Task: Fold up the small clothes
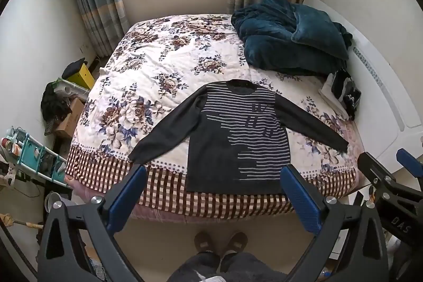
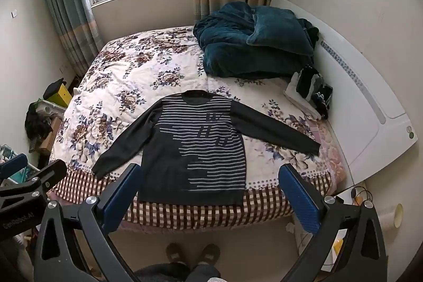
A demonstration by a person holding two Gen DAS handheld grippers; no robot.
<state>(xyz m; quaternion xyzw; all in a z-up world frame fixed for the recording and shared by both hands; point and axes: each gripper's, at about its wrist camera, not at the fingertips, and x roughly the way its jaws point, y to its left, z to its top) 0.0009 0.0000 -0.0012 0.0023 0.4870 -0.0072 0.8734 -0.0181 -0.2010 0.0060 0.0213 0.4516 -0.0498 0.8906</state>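
Note:
A dark long-sleeved sweater (image 1: pixel 224 139) with light stripes lies flat, front up, on the floral bed cover (image 1: pixel 148 70), sleeves spread out, hem at the near edge. It also shows in the right wrist view (image 2: pixel 185 149). My left gripper (image 1: pixel 214 192) is open and empty, held above the floor just short of the hem. My right gripper (image 2: pixel 208 189) is open and empty, also in front of the hem; it shows at the right edge of the left wrist view (image 1: pixel 386 163).
A crumpled teal blanket (image 1: pixel 288 36) lies at the far right of the bed. A small pile of folded dark and white clothes (image 2: pixel 312 94) sits by the white headboard (image 2: pixel 357 86). Boxes and clutter (image 1: pixel 66 107) stand left of the bed. The person's slippered feet (image 1: pixel 219 242) are below.

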